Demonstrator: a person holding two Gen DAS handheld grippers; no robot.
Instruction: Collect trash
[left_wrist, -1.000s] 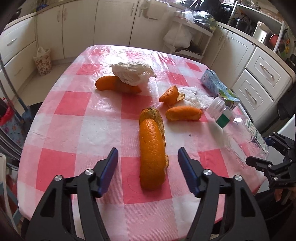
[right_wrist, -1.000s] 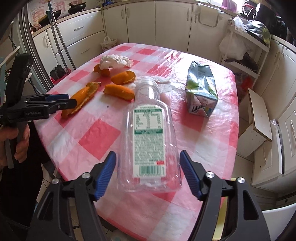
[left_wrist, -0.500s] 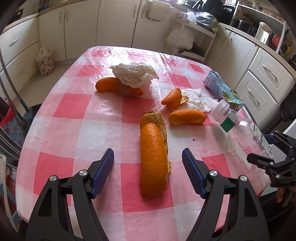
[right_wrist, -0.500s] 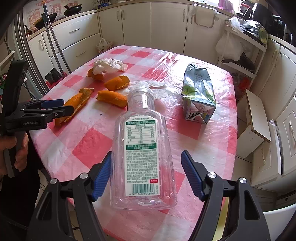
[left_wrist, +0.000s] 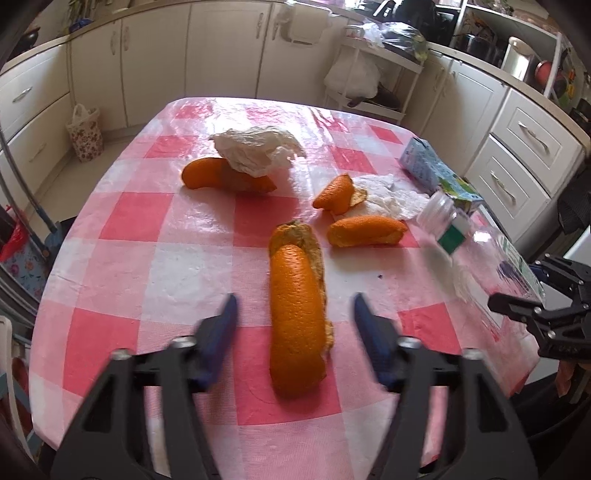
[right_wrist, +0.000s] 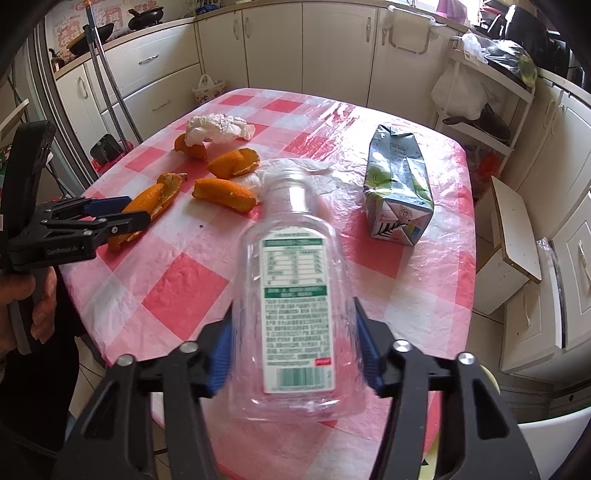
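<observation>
Kitchen table (right_wrist: 192, 295), pink-check cloth: my R claw (right_wrist: 293, 347) is closing on a clear bottle (right_wrist: 291, 295), blue pads against its two sides near the base, label up, neck pointing away from me. The bottle lies at the near edge of the table, base partly over the rim.

My L claw (left_wrist: 293, 332) is closing too, jaws still apart w/ a long peel (left_wrist: 297, 317) lying lengthwise between them; pads not touching it yet, gaps on both sides. From the R cam, the L claw (right_wrist: 122, 218) shows side-on at the table's left edge, its tips over that same peel (right_wrist: 147, 206), my hand (right_wrist: 26, 306) on the grip below.

Just past the long peel, toward the bottle's neck: a short peel (left_wrist: 367, 230) and, behind it, a curled peel (left_wrist: 338, 194) resting at the edge of a flat tissue (left_wrist: 391, 195). Farther back, on the left: another peel (left_wrist: 218, 179) w/ a crumpled tissue (left_wrist: 258, 151) on top of it. A carton (right_wrist: 397, 192) lies on its side to the right of the bottle, apart from it, near the table's far right edge.

Beyond the table: cream cabinets (right_wrist: 332, 48) along the wall, a floral bag (left_wrist: 85, 134) on the floor.
</observation>
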